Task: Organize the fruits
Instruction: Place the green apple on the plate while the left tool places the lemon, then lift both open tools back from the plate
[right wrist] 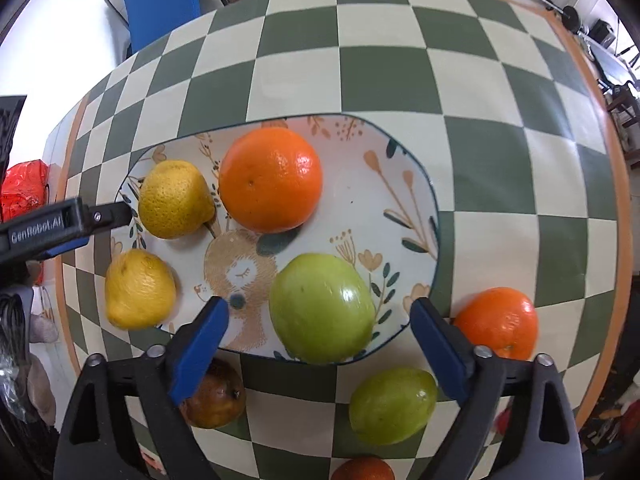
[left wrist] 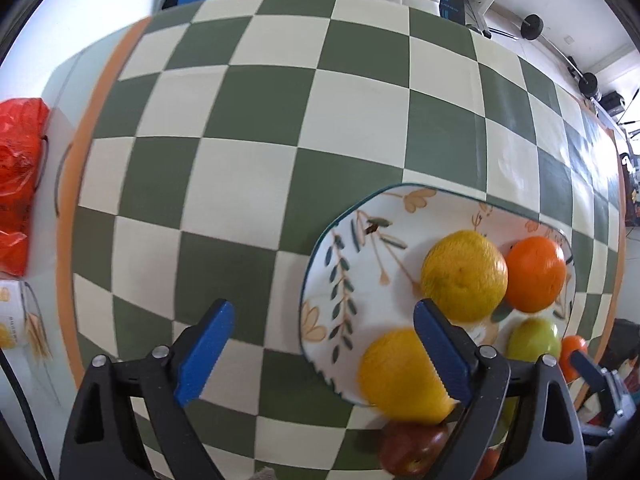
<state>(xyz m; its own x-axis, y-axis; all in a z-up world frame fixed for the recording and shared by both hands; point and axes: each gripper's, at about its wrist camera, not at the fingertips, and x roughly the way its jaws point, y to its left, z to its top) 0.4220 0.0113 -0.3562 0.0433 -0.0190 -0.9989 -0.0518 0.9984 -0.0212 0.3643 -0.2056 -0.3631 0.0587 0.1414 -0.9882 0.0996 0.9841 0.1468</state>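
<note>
A worktop (right wrist: 500, 92) covered in a green and cream checked cloth carries a patterned oval plate (right wrist: 400, 184) with a dark rim and drawings of leaves, flowers and a sleeping bear.

From the right wrist view, four fruits sit on the plate: an orange (right wrist: 271, 179) toward the far side, a yellow lemon (right wrist: 174, 199) just beside it on the left, a large green apple (right wrist: 322, 308) at the near edge, and a second lemon (right wrist: 139, 289) resting on the plate's left rim. Off the plate, on the cloth, lie a second orange (right wrist: 498, 322) just beyond the plate's right end, a smaller green apple (right wrist: 393, 405) near the camera, and a brownish-red pear (right wrist: 214, 396) at the near left. The top of another orange fruit (right wrist: 363, 469) peeks in at the bottom edge.

The right tongs (right wrist: 318, 318) hang spread wide above the large green apple, blue fingers on either side of it and gripping nothing.

The left tongs (left wrist: 322, 326) are also spread apart and empty, hovering over the cloth at the plate's left end; the right-hand blue finger (left wrist: 440, 350) overlaps the near lemon in the picture, though contact cannot be judged. In the right wrist view, this tool enters from the left, its tip beside the far lemon.

A red plastic bag (left wrist: 18, 176) lies beyond the worktop's left edge.
</note>
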